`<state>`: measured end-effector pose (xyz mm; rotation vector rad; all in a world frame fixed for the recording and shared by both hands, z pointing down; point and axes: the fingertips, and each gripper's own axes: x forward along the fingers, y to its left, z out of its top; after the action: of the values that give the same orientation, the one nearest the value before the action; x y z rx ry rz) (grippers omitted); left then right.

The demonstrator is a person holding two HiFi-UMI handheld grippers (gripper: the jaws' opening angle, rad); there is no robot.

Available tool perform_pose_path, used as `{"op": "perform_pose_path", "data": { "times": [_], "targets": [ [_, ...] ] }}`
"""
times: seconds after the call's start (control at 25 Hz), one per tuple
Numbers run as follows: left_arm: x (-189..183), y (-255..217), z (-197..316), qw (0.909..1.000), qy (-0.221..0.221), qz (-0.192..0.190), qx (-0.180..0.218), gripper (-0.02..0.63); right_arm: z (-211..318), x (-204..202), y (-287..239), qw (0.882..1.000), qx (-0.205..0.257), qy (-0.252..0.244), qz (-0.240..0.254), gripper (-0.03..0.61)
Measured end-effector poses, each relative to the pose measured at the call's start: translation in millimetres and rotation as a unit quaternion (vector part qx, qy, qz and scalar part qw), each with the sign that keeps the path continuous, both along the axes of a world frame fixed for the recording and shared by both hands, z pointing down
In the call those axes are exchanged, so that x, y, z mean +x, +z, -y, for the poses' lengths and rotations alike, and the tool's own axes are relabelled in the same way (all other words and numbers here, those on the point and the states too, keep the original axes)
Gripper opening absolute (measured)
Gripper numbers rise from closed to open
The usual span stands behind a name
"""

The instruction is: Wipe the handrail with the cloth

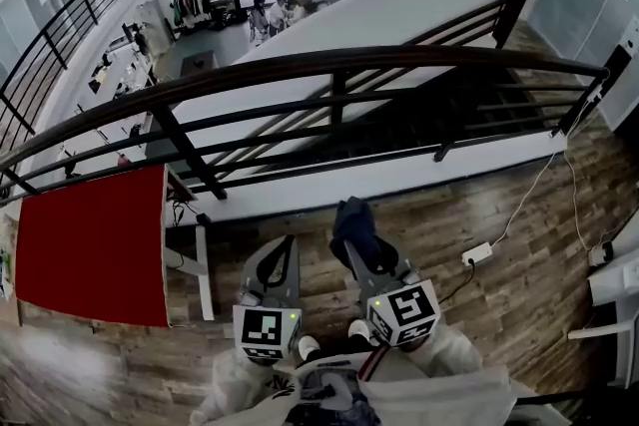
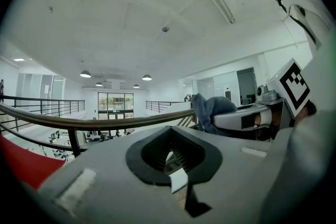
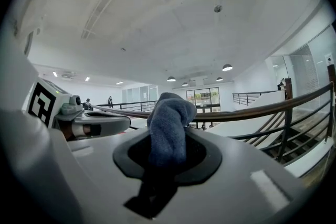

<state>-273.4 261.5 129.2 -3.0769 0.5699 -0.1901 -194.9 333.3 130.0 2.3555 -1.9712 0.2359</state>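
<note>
The dark handrail (image 1: 329,60) curves across the head view from lower left to upper right, above several black rail bars. A blue-grey cloth (image 1: 351,222) is bunched in my right gripper (image 1: 355,244), which is shut on it and held low, well short of the rail. In the right gripper view the cloth (image 3: 168,128) stands up out of the jaws, with the handrail (image 3: 262,111) beyond. My left gripper (image 1: 288,244) hangs beside it, jaws together and holding nothing. The left gripper view shows the handrail (image 2: 105,122) ahead and the cloth (image 2: 210,110) to the right.
A red panel (image 1: 95,249) on a white stand (image 1: 205,274) sits at the left on the wooden floor. A power strip (image 1: 477,254) with cables lies to the right, near white furniture (image 1: 614,279). Beyond the railing are a staircase (image 1: 469,115) and an open atrium below.
</note>
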Motion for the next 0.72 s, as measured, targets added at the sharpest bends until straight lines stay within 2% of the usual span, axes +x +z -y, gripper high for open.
{"op": "perform_pose_path", "data": {
  "times": [0.24, 0.72],
  "targets": [
    [15.3, -18.2, -3.8, 0.9996, -0.012, -0.015, 0.021, 0.003, -5.2, 17.5, -7.7, 1.0, 0.011, -0.001, -0.002, 0.087],
    [28.7, -14.3, -15.5, 0.9997, -0.015, -0.008, 0.015, 0.003, -15.7, 28.3, -3.1, 1.0, 0.011, -0.007, 0.008, 0.087]
  ]
}}
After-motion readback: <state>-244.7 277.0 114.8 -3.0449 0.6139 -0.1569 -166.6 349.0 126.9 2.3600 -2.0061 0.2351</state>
